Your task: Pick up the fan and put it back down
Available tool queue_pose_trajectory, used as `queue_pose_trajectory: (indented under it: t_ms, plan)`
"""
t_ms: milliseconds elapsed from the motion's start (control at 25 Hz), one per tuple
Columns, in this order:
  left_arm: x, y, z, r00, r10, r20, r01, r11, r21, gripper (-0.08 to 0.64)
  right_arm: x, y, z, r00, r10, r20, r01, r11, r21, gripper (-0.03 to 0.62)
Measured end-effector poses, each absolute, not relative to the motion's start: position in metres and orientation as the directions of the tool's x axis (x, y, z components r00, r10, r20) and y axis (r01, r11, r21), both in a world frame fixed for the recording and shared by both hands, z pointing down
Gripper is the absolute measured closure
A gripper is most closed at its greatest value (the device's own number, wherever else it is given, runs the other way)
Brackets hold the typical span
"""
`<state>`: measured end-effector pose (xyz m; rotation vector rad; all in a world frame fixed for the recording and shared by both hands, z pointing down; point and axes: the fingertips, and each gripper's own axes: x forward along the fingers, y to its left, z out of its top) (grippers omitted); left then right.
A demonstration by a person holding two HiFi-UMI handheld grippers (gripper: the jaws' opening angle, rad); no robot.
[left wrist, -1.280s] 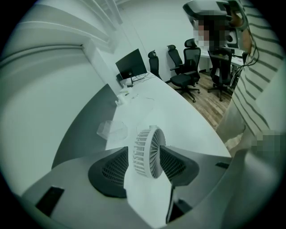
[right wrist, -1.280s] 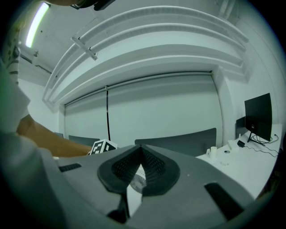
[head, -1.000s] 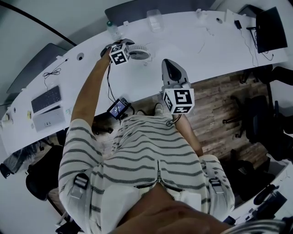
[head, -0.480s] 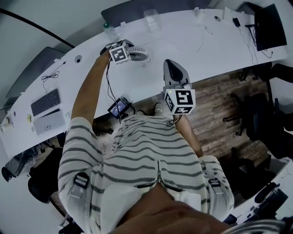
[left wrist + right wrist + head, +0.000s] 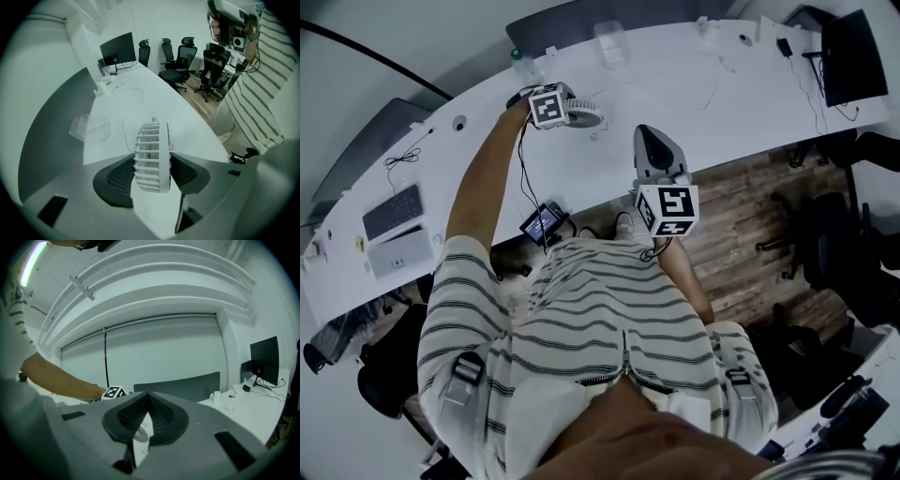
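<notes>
A small white fan [image 5: 151, 154] stands edge-on between the two dark pads of my left gripper [image 5: 152, 169], which is shut on it over the white desk [image 5: 187, 122]. In the head view the same fan [image 5: 585, 109] sits at the far side of the desk, with the left gripper [image 5: 549, 104] at its left. I cannot tell whether the fan rests on the desk or hangs just above it. My right gripper [image 5: 649, 136] is held over the desk's near edge, shut with nothing in it. The right gripper view shows the distant fan [image 5: 141, 431] below the closed pads.
A clear plastic container [image 5: 90, 127] and a thin cable [image 5: 133, 105] lie beyond the fan. A monitor [image 5: 853, 56] stands at the desk's right end, a keyboard [image 5: 392, 206] at its left. Office chairs [image 5: 825, 244] stand on the wooden floor.
The left gripper and the fan have shifted slightly to the right and farther across the desk. The right gripper has barely moved.
</notes>
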<state>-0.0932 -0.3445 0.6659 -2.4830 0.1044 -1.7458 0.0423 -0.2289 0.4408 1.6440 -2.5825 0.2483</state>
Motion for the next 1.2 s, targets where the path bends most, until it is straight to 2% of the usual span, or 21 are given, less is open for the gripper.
queue_pose_trajectory:
  t_ms: [320, 440, 680, 1000, 1200]
  plan:
    - [-0.084, -0.334, 0.66, 0.323, -0.101, 0.941, 0.056, -0.991, -0.125, 0.322, 0.046, -0.228, 0.439, -0.427, -0.893, 0.14, -0.904, 0.416, -0.102, 0.581]
    - [-0.093, -0.331, 0.667, 0.264, -0.093, 0.96, 0.049, -0.993, -0.11, 0.322, 0.046, -0.226, 0.439, -0.432, -0.891, 0.139, -0.901, 0.421, -0.101, 0.581]
    - [-0.093, -0.331, 0.669, 0.271, -0.095, 0.958, 0.041, -0.993, -0.11, 0.324, 0.051, -0.223, 0.441, -0.427, -0.893, 0.14, -0.903, 0.415, -0.107, 0.581]
    - [-0.092, -0.326, 0.653, 0.328, -0.135, 0.935, -0.04, -0.991, -0.129, 0.325, 0.05, -0.22, 0.436, -0.436, -0.89, 0.129, -0.899, 0.425, -0.107, 0.581]
    - [-0.097, -0.32, 0.64, 0.355, -0.152, 0.922, -0.152, -0.983, -0.103, 0.325, 0.043, -0.215, 0.434, -0.455, -0.881, 0.126, -0.89, 0.445, -0.105, 0.581]
